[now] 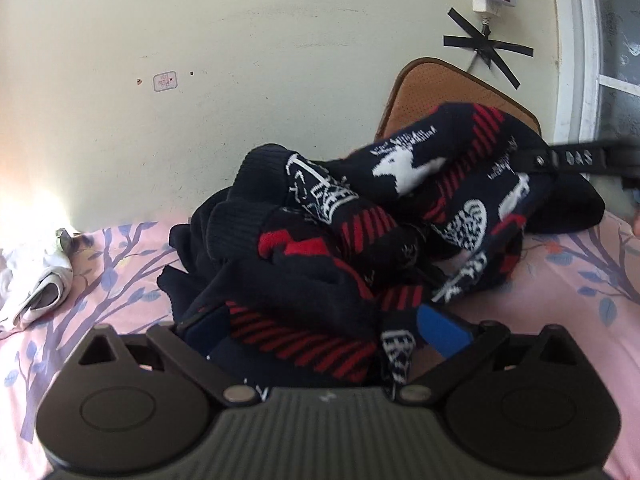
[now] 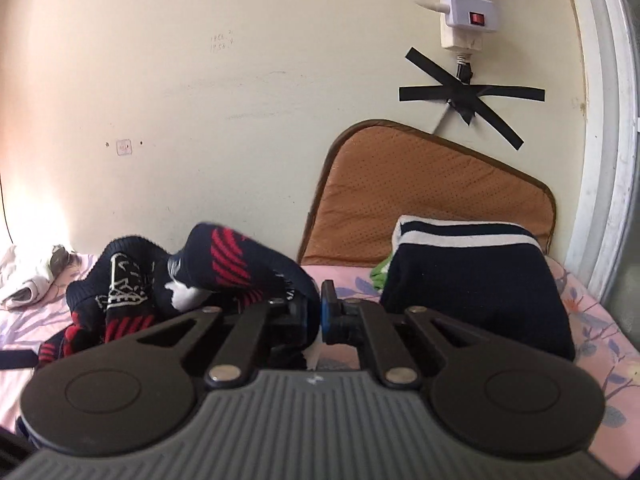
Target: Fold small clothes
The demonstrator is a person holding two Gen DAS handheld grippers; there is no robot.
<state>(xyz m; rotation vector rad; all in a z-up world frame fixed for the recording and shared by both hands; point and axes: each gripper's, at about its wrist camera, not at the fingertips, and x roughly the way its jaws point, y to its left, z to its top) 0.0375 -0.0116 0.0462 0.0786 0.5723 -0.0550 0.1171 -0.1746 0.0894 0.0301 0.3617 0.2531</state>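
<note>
Sweater (image 2: 240, 264) in right tool (image 2: 314, 312)

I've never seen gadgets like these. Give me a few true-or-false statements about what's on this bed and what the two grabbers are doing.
1. The right gripper is clamped on the patterned sweater. True.
2. The left gripper is squeezed shut. False: its jaws stand wide open, with sweater fabric lying between them.
3. The sweater is neatly folded. False: it lies in a crumpled heap.
4. A folded dark garment sits on the pink floral bedsheet to the right. True.
5. The white cloth lies on top of the sweater. False: it lies apart, at the left.
</note>
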